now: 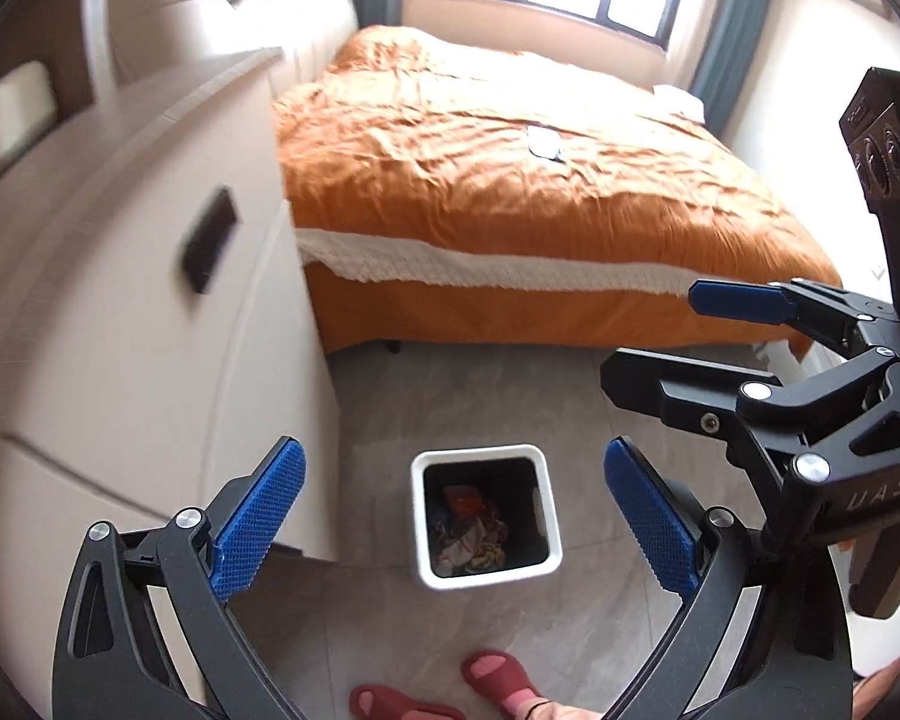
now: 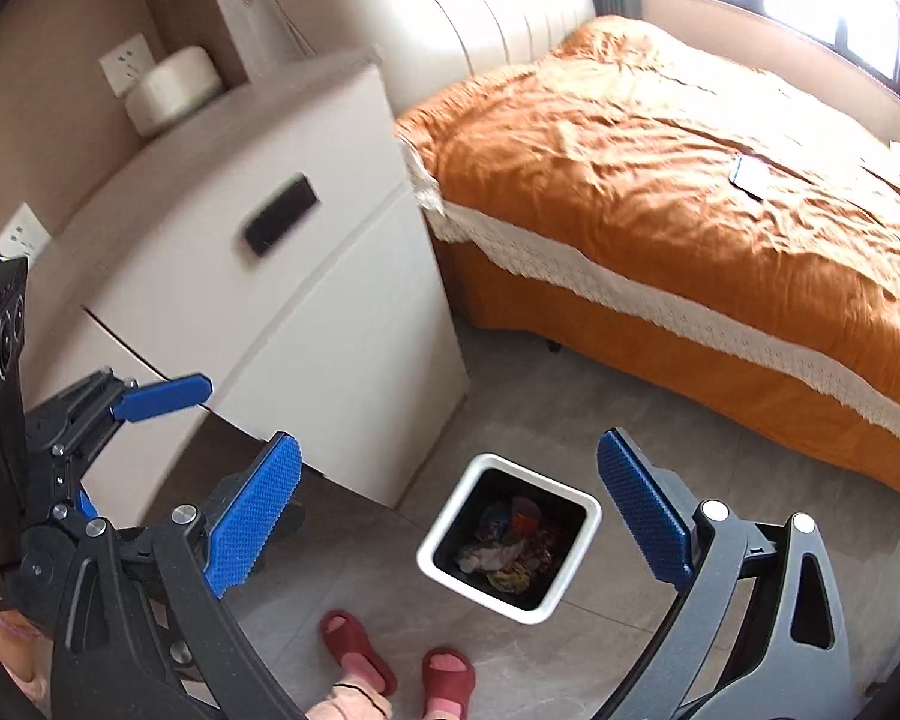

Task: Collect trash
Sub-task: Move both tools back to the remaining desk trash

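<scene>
The only writing is "UAS" on the right gripper's body, partly hidden. The left gripper and right gripper both point down over the floor, fingers spread wide and empty. The bin stands on the floor between nightstand and bed, trash inside. Red slippers stand near it.

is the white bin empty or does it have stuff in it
Not empty: the white bin stands upright on the floor, with crumpled wrappers covering its bottom.
</scene>
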A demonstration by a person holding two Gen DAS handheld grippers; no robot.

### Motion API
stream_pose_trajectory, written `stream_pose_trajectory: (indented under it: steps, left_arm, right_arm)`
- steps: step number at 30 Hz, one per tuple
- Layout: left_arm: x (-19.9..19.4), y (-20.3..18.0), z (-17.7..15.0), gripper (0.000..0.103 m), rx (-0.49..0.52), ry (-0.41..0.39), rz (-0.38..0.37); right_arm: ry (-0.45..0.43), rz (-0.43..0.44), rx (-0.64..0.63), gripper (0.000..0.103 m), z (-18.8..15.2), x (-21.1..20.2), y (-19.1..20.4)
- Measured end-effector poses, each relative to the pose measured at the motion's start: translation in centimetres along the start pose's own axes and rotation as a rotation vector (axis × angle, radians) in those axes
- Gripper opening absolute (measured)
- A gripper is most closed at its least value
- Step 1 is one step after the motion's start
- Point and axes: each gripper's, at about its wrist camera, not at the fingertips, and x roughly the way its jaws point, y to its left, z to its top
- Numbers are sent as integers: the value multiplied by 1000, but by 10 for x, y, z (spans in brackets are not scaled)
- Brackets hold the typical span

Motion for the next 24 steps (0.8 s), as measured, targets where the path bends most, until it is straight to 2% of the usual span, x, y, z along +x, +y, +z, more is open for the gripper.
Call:
stream_pose_trajectory:
  steps: [3,4,5,6,12,19,24]
  left_arm:
    - [-40,12,3,98,-46,-43,61]
    - [-51,15,3,98,-62,-49,34]
    - [-59,17,3,98,-75,-54,37]
    - [-70,18,3,98,-86,-65,73]
    - [-135,41,4,98,-171,-143,182]
    - [-208,90,-4,98,-270,-244,391]
    - [-240,125,-20,98,-305,-260,544]
  right_arm:
    - [-30,47,-41,99,16,-15,24]
    - [-41,65,-62,99,22,-20,34]
    - [-47,77,-75,99,26,-23,41]
    - [-52,92,-91,99,31,-27,49]
    - [-99,183,-199,99,60,-50,108]
    - [-127,287,-345,99,84,-61,179]
    - [-140,361,-439,99,96,-60,238]
